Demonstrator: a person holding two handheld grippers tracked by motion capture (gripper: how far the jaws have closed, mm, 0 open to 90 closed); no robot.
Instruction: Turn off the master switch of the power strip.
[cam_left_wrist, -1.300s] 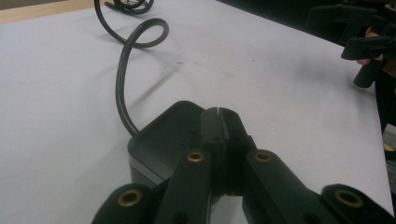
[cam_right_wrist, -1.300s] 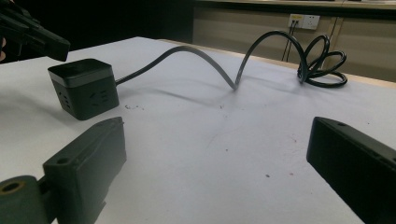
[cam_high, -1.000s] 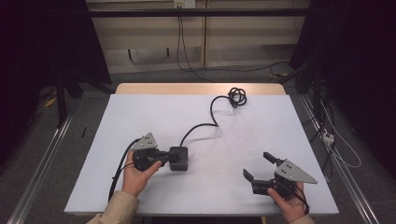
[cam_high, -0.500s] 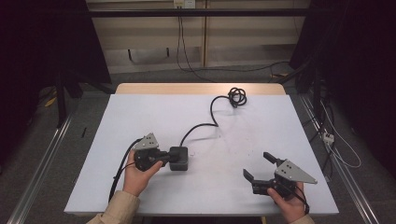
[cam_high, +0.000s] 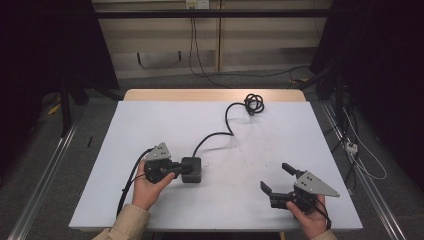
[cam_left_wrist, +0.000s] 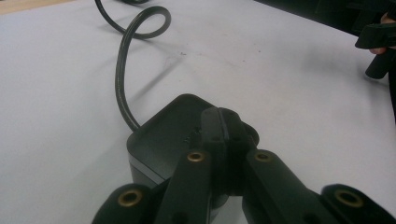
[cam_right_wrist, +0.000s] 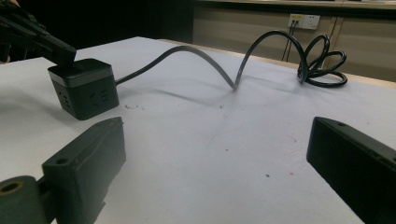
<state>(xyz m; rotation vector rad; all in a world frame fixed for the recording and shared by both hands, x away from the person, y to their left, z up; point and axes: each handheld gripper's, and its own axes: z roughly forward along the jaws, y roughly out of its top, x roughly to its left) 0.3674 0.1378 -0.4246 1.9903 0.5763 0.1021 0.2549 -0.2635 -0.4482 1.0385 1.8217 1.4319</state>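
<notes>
A black cube-shaped power socket (cam_high: 193, 171) (cam_left_wrist: 156, 133) (cam_right_wrist: 84, 88) sits left of the middle of the white table (cam_high: 165, 125). Its black cable (cam_high: 227, 120) (cam_left_wrist: 122, 70) (cam_right_wrist: 233, 65) arches away to a coiled bundle (cam_high: 254, 104) (cam_right_wrist: 322, 60) at the far edge. My left gripper (cam_high: 179, 169) (cam_left_wrist: 222, 123) is shut, jaws pressed together, with its tip over the socket's top; whether it touches is unclear. My right gripper (cam_high: 276, 177) (cam_right_wrist: 217, 130) stands open near the front right, pointing toward the socket, nothing between its jaws.
The table's wooden far edge (cam_high: 210, 95) lies just past the coil. Metal rails (cam_high: 45, 175) run along the floor on both sides, and loose cables (cam_high: 360, 155) lie on the floor at the right. A wall outlet (cam_right_wrist: 302, 20) is on the wall behind the table.
</notes>
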